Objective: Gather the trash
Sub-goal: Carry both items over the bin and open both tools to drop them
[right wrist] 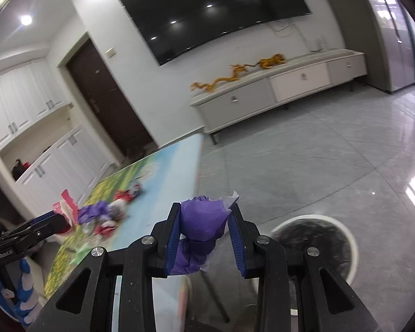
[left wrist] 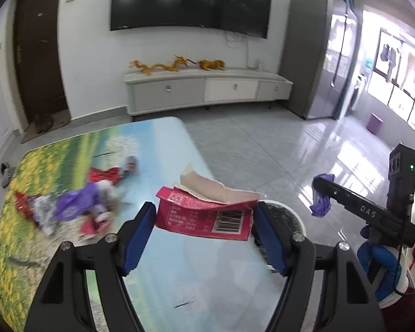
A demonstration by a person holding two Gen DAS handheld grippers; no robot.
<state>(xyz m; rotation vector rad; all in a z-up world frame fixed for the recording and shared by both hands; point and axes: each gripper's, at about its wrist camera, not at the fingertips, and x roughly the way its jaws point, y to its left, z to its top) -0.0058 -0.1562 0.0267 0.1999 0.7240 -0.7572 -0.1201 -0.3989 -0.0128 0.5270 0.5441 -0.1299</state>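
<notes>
My left gripper [left wrist: 204, 210] is shut on a torn pink carton [left wrist: 207, 215] with a barcode, held above the table's right edge beside the white trash bin [left wrist: 287, 210]. My right gripper [right wrist: 204, 215] is shut on a crumpled purple plastic wrapper [right wrist: 200, 221], held off the table's edge, left of the bin [right wrist: 318, 246]. It shows in the left wrist view [left wrist: 322, 193] too, out over the floor. A pile of red, purple and white wrappers [left wrist: 77, 202] lies on the table, also in the right wrist view [right wrist: 108, 213].
The table [left wrist: 179, 276] has a meadow-and-sky printed top. A TV cabinet [left wrist: 204, 88] stands at the far wall under a television. A grey tiled floor [left wrist: 276, 144] lies to the right.
</notes>
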